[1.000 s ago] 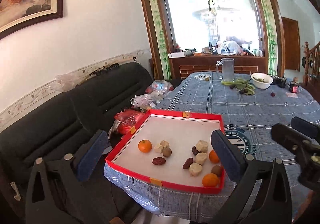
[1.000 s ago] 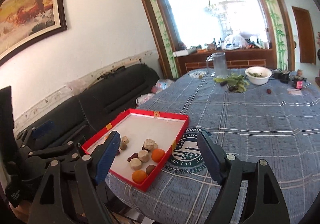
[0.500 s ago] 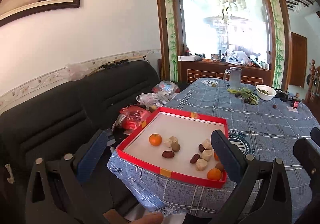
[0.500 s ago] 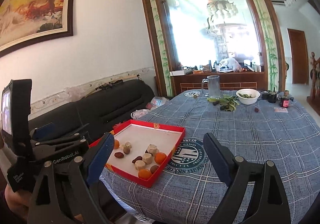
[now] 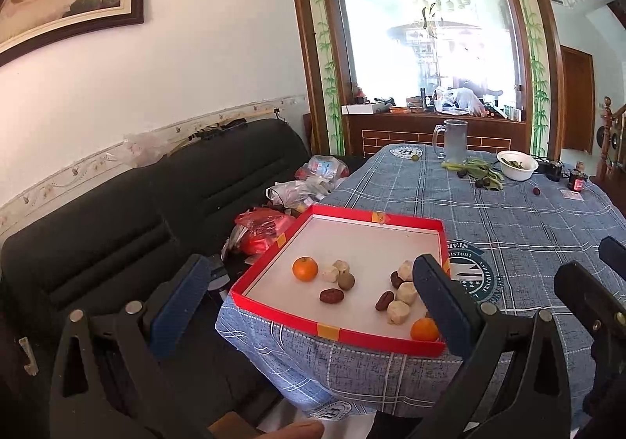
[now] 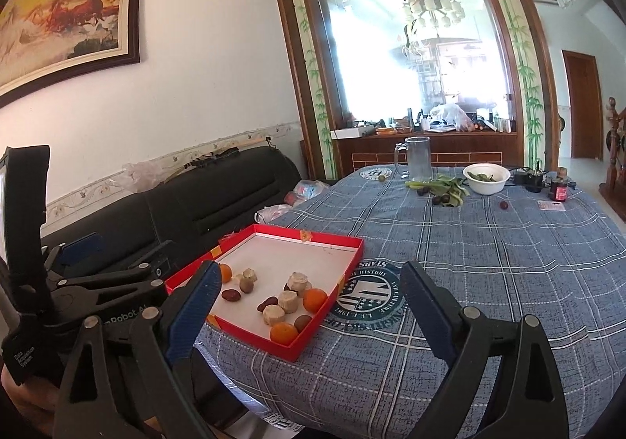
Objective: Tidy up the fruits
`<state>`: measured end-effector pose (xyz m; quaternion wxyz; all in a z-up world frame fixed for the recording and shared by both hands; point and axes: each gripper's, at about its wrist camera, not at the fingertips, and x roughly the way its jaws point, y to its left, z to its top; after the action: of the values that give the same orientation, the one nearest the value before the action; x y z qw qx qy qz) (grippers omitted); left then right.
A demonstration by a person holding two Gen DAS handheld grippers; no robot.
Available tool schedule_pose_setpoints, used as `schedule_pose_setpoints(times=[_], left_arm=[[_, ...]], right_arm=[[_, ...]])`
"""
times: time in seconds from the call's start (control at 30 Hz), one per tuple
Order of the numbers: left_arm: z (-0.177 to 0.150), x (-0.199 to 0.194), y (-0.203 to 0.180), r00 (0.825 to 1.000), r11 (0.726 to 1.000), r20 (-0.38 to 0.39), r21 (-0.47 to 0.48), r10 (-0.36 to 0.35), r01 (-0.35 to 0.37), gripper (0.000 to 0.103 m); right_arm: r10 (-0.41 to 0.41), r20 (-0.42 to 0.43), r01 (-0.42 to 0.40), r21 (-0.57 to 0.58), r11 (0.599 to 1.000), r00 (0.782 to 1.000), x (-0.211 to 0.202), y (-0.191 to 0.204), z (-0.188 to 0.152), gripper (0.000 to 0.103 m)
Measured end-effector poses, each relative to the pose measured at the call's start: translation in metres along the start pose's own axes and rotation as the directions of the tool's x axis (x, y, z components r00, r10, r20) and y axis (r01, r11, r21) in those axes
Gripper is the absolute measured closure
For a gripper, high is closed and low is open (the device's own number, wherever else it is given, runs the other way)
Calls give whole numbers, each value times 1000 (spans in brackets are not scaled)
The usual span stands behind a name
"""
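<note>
A shallow red tray (image 5: 364, 214) (image 6: 328, 239) with a white floor sits at the near left corner of the table. It holds oranges (image 5: 305, 268) (image 6: 315, 300), dark red dates (image 5: 331, 296), brown round fruits (image 6: 246, 285) and pale beige chunks (image 5: 398, 312) (image 6: 272, 315). My left gripper (image 5: 309, 306) is open and empty, held off the table's near edge, short of the tray. My right gripper (image 6: 309, 310) is open and empty, above the table edge to the tray's right. The left gripper also shows at the left of the right wrist view (image 6: 98, 282).
A blue plaid cloth (image 6: 489, 243) covers the table. At its far end stand a glass mug (image 6: 418, 158), a white bowl (image 6: 486, 178), green leaves with dark fruits (image 6: 446, 188) and a small bottle (image 6: 558, 185). A black sofa (image 5: 117, 212) with plastic bags (image 5: 266, 225) lies left.
Both grippers have drawn back and up from the table, so the tray looks smaller and farther. Both stay open and empty. The fruits in the tray have not moved.
</note>
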<state>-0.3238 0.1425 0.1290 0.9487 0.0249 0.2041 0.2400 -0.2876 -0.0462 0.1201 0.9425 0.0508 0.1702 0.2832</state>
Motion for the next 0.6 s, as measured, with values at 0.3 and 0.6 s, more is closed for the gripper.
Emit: schedule_pose_setpoints(times=[0.3, 0.6], left_arm=[[0, -3, 1, 1000, 1000, 0, -2, -16, 16, 0], [-5, -2, 0, 1000, 1000, -13, -1, -25, 25, 0]], right_arm=[[-6, 14, 6, -10, 1000, 1000, -2, 2, 1, 9], [-6, 20, 6, -10, 1000, 1000, -3, 3, 0, 8]])
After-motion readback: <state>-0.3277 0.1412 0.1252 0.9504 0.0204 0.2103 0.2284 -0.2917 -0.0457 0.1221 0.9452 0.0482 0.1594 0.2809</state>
